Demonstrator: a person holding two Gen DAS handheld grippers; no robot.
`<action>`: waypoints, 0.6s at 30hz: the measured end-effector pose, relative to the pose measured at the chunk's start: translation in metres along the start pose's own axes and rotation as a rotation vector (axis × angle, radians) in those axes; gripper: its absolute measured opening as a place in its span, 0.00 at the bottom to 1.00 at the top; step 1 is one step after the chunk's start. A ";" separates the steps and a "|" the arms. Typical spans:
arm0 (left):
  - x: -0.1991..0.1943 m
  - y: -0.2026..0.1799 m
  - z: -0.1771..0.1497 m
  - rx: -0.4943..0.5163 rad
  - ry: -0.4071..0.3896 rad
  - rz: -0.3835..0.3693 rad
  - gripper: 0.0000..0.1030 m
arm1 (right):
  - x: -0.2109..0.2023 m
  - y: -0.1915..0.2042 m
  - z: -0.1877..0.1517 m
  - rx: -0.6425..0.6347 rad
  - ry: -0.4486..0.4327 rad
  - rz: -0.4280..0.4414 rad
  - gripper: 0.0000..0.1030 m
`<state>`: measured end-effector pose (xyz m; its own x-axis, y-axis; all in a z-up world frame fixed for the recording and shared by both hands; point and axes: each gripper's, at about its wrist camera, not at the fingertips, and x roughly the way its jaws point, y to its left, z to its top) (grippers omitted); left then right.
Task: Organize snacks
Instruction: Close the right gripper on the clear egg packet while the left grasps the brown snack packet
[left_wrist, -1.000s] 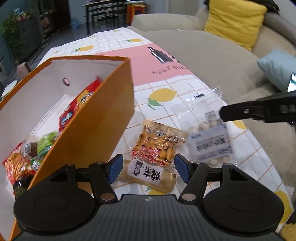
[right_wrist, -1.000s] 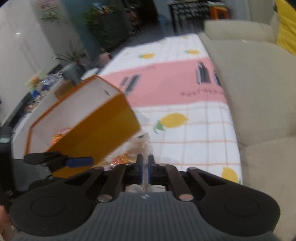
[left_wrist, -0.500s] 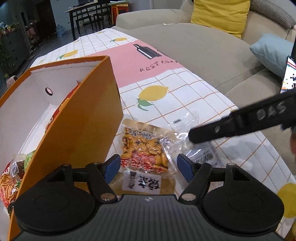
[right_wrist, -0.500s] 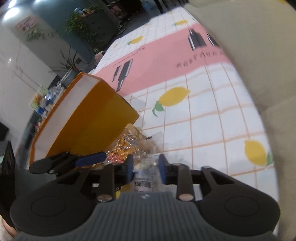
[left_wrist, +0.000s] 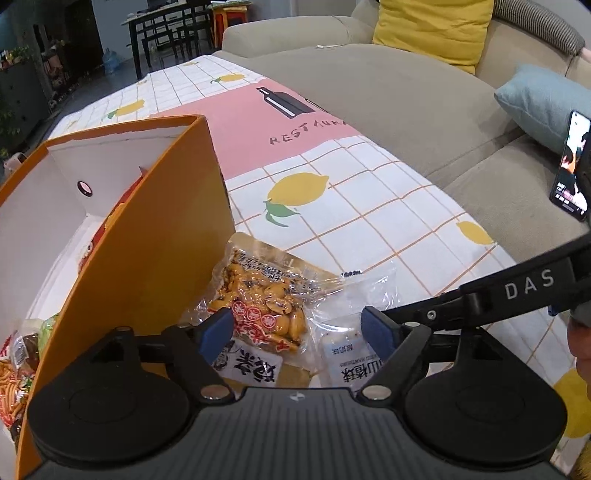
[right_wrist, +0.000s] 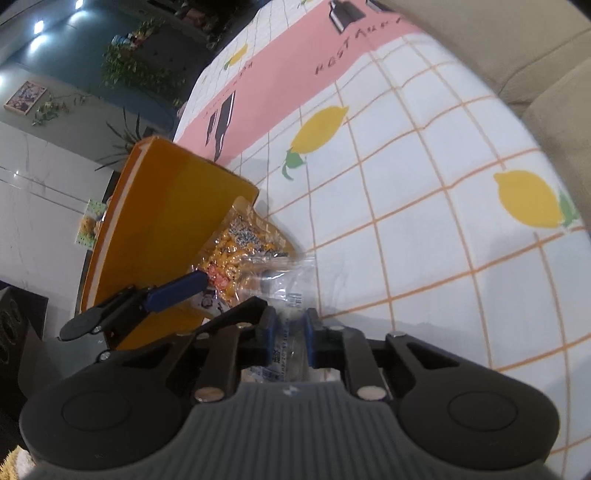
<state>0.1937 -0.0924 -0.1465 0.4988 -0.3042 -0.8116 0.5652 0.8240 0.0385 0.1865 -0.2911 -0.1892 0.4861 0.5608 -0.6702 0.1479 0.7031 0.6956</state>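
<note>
A pack of orange beans (left_wrist: 258, 306) lies on the tablecloth beside the orange box (left_wrist: 147, 258). My left gripper (left_wrist: 297, 332) hovers over it with its jaws opening wide and touching nothing. Right of the pack lies a clear snack bag (left_wrist: 351, 354) with a white label. My right gripper (right_wrist: 289, 332) reaches in from the right, its jaws closing with the clear snack bag (right_wrist: 288, 295) pinched between its pads. The right wrist view also shows the bean pack (right_wrist: 236, 251), the box (right_wrist: 166, 221) and one blue left fingertip (right_wrist: 177, 291).
Several snack packs (left_wrist: 14, 362) lie inside the orange box. The lemon-print tablecloth (left_wrist: 369, 206) stretches ahead. A beige sofa (left_wrist: 388, 85) runs along the right, with a yellow cushion (left_wrist: 436, 29), a blue cushion (left_wrist: 535, 99) and a lit phone (left_wrist: 570, 170).
The right gripper came down with the clear bag onto the cloth beside the bean pack, opened, then narrowed on it again while rolling. The left jaws widened.
</note>
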 end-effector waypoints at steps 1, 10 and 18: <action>0.000 0.000 0.001 -0.004 0.001 -0.003 0.90 | -0.006 0.002 0.000 -0.018 -0.009 -0.017 0.11; 0.016 -0.006 0.000 0.042 0.088 0.029 0.89 | -0.044 0.039 0.005 -0.283 -0.140 -0.308 0.10; 0.016 0.000 0.004 -0.054 0.053 0.008 0.89 | -0.034 0.035 0.007 -0.260 -0.110 -0.285 0.09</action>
<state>0.2041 -0.0991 -0.1574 0.4670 -0.2734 -0.8409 0.5246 0.8512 0.0146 0.1812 -0.2887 -0.1402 0.5483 0.2870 -0.7855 0.0738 0.9190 0.3873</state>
